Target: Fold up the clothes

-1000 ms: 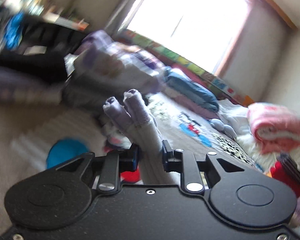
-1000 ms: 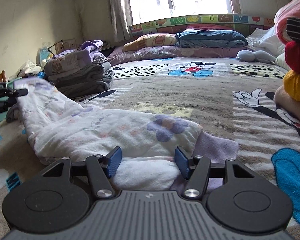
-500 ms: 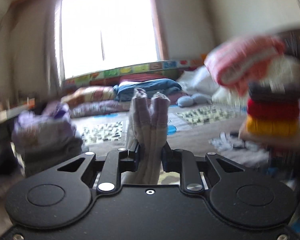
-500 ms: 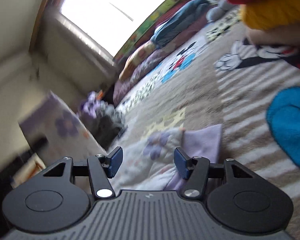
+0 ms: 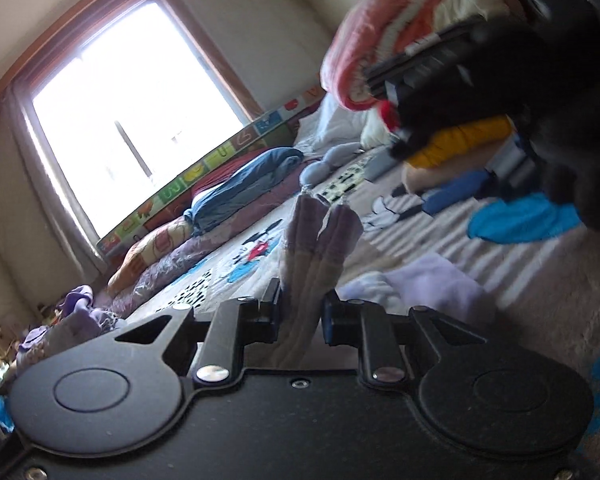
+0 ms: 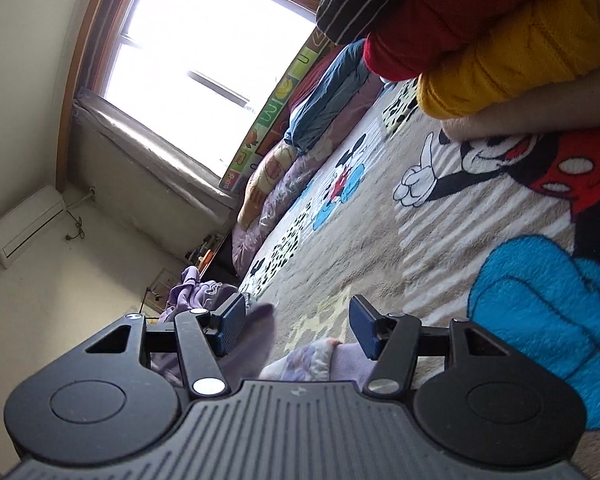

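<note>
Left gripper (image 5: 300, 316) rolled to one side, so its view of the room sits tilted; jaws clamped on a bunched fold of the lilac garment (image 5: 314, 264), which stands up between the pads in two ridged lobes. Pointing roughly level across the bed (image 5: 540, 312). Just past it, more of the same lilac cloth lies flat on the blanket, blurred. The right gripper (image 5: 460, 80) shows in the left view as a dark blurred shape at upper right, close in front of the folded stack (image 5: 384, 32) of pink, red and yellow clothes.

Right gripper (image 6: 296, 330) also rolled, view tilted harder; jaws stand about half apart with nothing pinched. The floral part of the garment (image 6: 312, 360) lies below and between the pads without touching them; a lilac flap sits right behind the left-hand pad (image 6: 231, 328), contact unclear. Beyond: cartoon-mouse blanket (image 6: 380, 240), striped, red and yellow folded stack (image 6: 480, 32) at upper right, blue pillow (image 6: 324, 108) and patterned pillows under the window (image 6: 204, 52), a purple clothes heap (image 6: 196, 292) by the wall, an air conditioner (image 6: 24, 226).
</note>
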